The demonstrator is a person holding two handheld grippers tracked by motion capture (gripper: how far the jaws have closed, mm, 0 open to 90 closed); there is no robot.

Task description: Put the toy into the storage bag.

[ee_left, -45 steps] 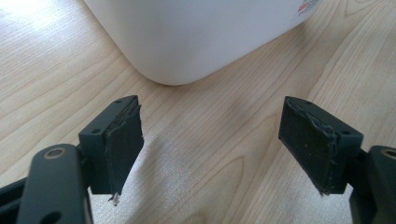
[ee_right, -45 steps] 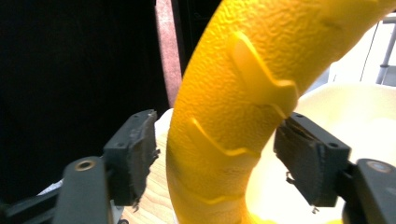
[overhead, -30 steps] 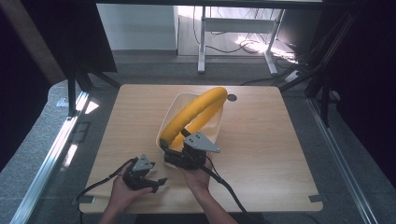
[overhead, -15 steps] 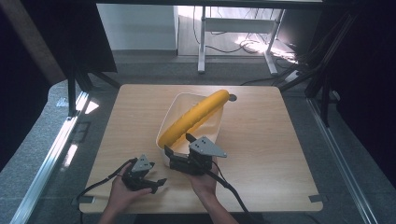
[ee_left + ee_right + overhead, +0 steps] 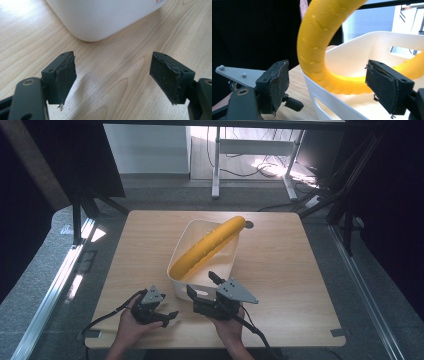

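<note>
High view: my right gripper (image 5: 206,287), spread and empty, sits just before the white bin (image 5: 181,286) holding the yellow banana (image 5: 207,246); my left gripper (image 5: 167,315) waits spread beside it. Release looks done; retreat next.

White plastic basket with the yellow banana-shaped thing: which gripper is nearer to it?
Right. The right gripper sits at the near rim of the white plastic basket, open. The left gripper rests on the wooden table, lower left of it.

We see a pale wood-grain desk (image 5: 120,82) with a soft sheen, a smooth matt white plastic bin (image 5: 372,50), a ribbed, matt yellow tube (image 5: 319,37), and black tongs (image 5: 117,75) faced with rough, frayed rubbery pads (image 5: 65,78).
</note>
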